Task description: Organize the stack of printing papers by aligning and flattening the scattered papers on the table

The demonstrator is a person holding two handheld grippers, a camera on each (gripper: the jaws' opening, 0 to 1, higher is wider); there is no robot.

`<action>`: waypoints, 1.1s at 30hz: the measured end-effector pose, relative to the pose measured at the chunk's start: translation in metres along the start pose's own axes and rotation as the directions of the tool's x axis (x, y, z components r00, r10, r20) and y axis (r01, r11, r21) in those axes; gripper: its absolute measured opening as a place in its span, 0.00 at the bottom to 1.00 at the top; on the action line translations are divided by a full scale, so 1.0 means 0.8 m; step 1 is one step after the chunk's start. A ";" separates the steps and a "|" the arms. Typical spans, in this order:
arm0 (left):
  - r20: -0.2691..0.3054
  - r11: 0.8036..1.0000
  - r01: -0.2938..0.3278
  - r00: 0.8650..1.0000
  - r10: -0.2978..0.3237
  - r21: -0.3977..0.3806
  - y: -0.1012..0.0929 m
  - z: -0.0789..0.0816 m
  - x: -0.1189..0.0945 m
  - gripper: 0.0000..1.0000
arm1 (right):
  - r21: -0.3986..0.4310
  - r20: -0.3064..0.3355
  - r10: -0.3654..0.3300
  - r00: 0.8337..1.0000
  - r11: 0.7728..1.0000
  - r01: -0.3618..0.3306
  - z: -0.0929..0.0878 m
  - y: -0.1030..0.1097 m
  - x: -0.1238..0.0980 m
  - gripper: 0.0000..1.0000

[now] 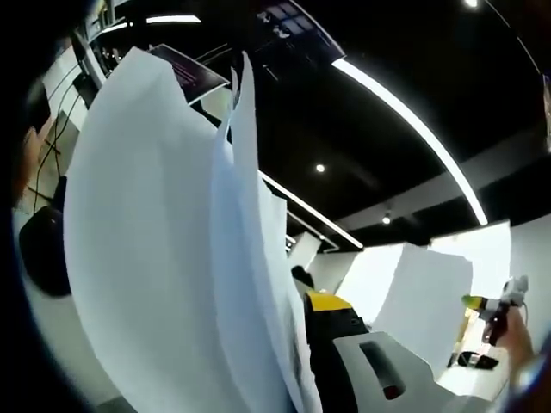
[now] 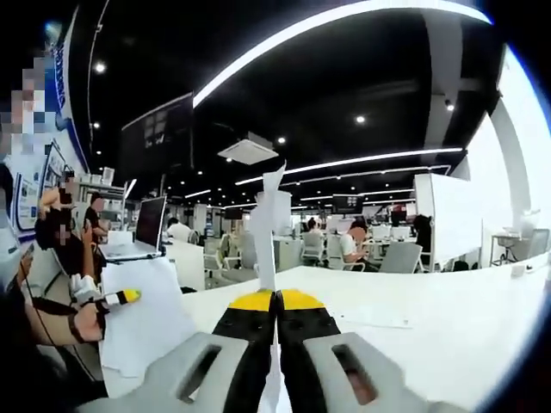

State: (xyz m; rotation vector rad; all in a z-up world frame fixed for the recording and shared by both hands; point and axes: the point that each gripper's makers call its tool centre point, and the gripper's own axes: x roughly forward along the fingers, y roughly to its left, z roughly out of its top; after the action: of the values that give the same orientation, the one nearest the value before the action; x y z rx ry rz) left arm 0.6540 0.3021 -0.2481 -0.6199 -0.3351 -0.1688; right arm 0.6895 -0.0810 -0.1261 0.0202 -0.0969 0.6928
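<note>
A laptop (image 2: pixel 148 225) stands open; people sit at desks (image 2: pixel 349 243).

Papers (image 2: pixel 269 225): stood on edge, clamped between the closed jaws of the right gripper (image 2: pixel 276 303), above the table (image 2: pixel 448 314). More sheets (image 2: pixel 142 323) laid flat on the table, left of that gripper. Left gripper (image 1: pixel 323 320): set against the lifted sheets' right side.
</note>
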 end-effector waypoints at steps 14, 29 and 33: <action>0.002 1.000 0.000 1.000 0.000 -0.002 0.000 0.001 0.001 0.11 | 0.003 0.026 0.028 0.999 1.000 -0.028 0.014 0.012 0.001 0.00; 0.007 1.000 0.002 1.000 -0.002 -0.006 0.000 0.001 0.000 0.11 | 0.035 0.057 0.063 0.996 0.997 -0.065 0.027 0.025 -0.004 0.00; 0.010 1.000 0.002 1.000 -0.002 -0.007 0.000 0.002 0.000 0.11 | 0.041 0.052 0.080 0.995 0.996 -0.083 0.027 0.032 -0.004 0.00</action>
State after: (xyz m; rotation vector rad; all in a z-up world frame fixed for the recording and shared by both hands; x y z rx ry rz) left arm 0.6535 0.3028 -0.2469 -0.6271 -0.3447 -0.1693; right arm 0.6689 -0.0646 -0.1050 0.0749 -0.1314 0.7762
